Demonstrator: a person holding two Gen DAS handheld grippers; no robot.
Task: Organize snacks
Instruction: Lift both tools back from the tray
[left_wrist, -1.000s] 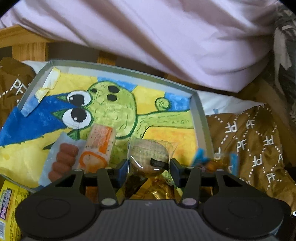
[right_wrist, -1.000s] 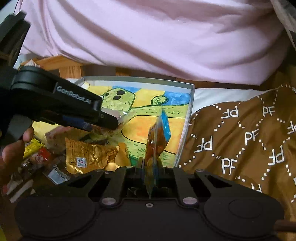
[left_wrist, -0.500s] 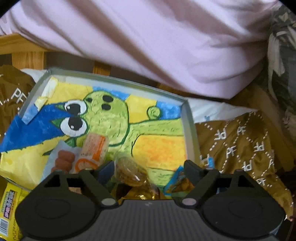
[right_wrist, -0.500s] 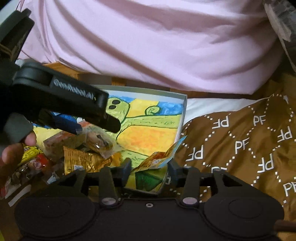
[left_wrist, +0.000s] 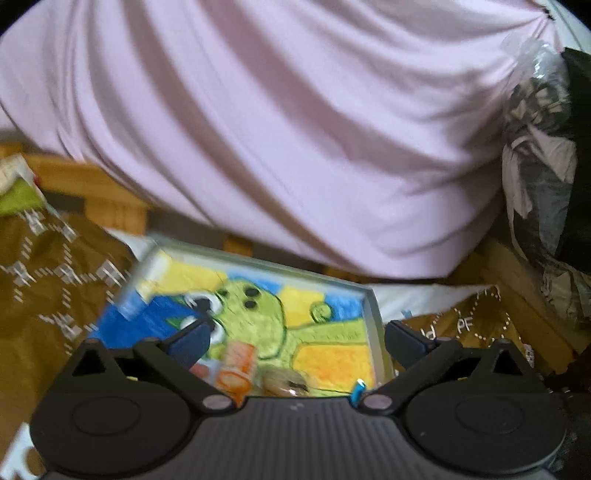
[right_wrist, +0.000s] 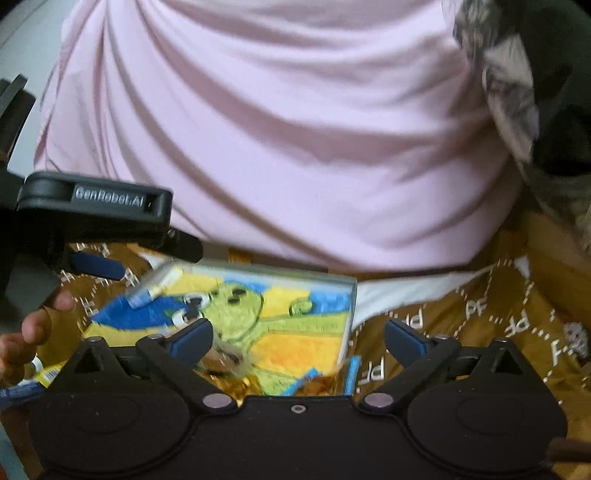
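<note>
The tray (left_wrist: 373, 314) has a pale grey rim and a crayon-like drawing inside: a green figure with black spots and black-and-white eyes, outlined in dark green, on patches of yellow, orange and blue. The cloth (right_wrist: 480, 332) is brown with white dotted diamonds and "PF" letters. The shirt (left_wrist: 295, 129) is plain pale pink. An orange-and-white packet (left_wrist: 236, 363) lies in the tray. Both grippers are black with blue pads (right_wrist: 194, 338).

Motion blur smears the snack packets (left_wrist: 236, 373) and tray (left_wrist: 373, 321).
</note>
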